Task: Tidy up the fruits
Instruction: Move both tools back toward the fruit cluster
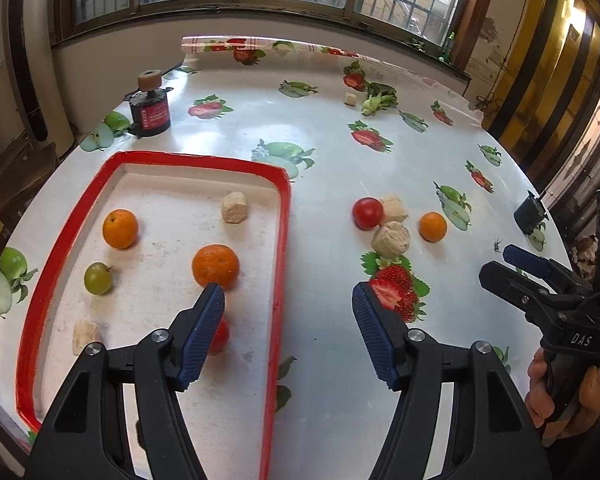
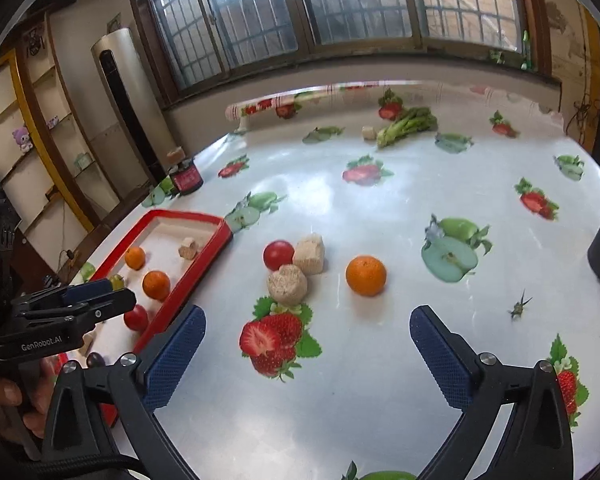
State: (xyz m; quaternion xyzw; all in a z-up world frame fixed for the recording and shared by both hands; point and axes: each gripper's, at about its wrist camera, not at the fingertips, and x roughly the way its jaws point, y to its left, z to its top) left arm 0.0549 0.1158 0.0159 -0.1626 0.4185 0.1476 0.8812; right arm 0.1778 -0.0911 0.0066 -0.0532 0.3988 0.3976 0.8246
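- Hovering wide open and empty, right tongs (image 2: pixel 308 350); loose orange (image 2: pixel 365 275) sits on the desk (image 2: pixel 380 208) just above them, mid-frame.
- Left tongs (image 1: pixel 288 300) gape empty too, over the red tray (image 1: pixel 284 216) edge.

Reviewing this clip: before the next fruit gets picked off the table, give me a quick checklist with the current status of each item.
1. Right tool open, nothing between its pads: ok.
2. Left tool open and empty: ok.
3. Loose orange stands apart from the beige blocks, free to grasp: ok.
4. Red fruit clear of neighbours: not ok, it touches a beige block.
5. Red-rimmed tray has bare floor left for more fruit: ok.
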